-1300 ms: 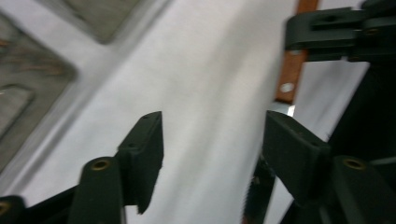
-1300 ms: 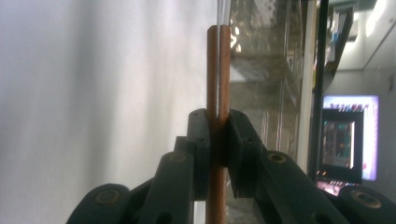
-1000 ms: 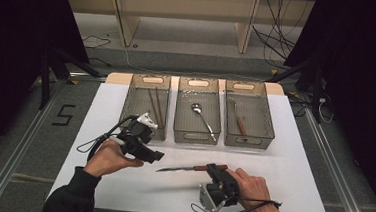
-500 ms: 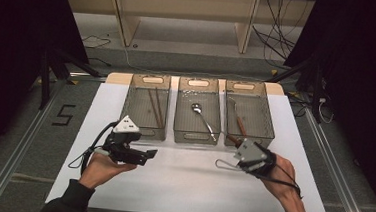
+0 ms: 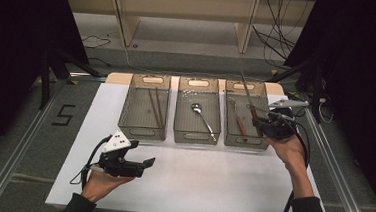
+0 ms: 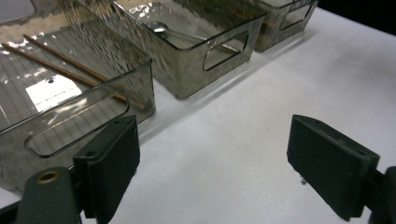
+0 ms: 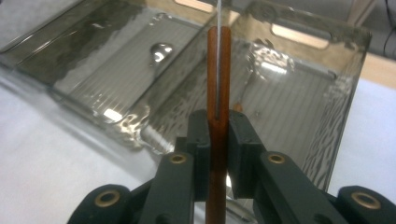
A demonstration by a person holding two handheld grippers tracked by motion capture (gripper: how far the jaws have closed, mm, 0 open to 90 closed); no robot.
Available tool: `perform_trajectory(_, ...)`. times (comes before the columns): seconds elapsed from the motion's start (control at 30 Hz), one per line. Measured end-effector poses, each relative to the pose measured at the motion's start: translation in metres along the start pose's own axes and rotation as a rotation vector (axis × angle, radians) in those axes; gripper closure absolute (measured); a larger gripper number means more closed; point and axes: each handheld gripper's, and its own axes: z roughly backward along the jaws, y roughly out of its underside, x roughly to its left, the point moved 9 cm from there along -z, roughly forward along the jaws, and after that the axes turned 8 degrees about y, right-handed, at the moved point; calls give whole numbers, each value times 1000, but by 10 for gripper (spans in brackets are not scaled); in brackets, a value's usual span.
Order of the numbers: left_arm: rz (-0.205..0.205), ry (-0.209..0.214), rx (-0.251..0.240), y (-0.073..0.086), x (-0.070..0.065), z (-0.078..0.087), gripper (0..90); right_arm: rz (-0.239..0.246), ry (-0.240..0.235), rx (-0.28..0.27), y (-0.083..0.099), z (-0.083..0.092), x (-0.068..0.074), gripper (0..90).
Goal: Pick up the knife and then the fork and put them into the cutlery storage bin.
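Now the right gripper (image 7: 218, 135) pinches a knife (image 5: 247, 94) over the right bin (image 5: 259, 141) — left gripper (image 5: 148, 162) jaws just spreading, empty.

Red-brown knife handle (image 7: 218, 84), smoky ribbed bins (image 5: 142, 132), white table (image 5: 210, 183)

Knife (image 7: 218, 84) blade cut off by top edge.

Wooden-handled knife (image 7: 218, 93) — upright, over right bin (image 7: 327, 154)
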Motion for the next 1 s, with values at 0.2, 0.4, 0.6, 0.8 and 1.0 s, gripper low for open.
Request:
perform_trajectory(0.2, 0, -7, -9, 5, 1, 3, 169, -115, -26, 73, 1, -24, -12, 813)
perform_trajectory(0.4, -10, -13, -19, 8, 2, 3, 169, -167, -4, 110, 3, -41, -22, 813)
perform_trajectory(0.6, -14, -13, -25, 10, 1, 3, 165, -205, 8, 129, 5, -52, -23, 812)
perform_trajectory(0.8, -5, -7, -39, 10, 2, 4, 165, -222, 21, 152, 9, -59, -22, 808)
perform_trajectory(1.0, 7, -9, -40, 12, 4, 3, 165, -264, 19, 173, 12, -64, -21, 603)
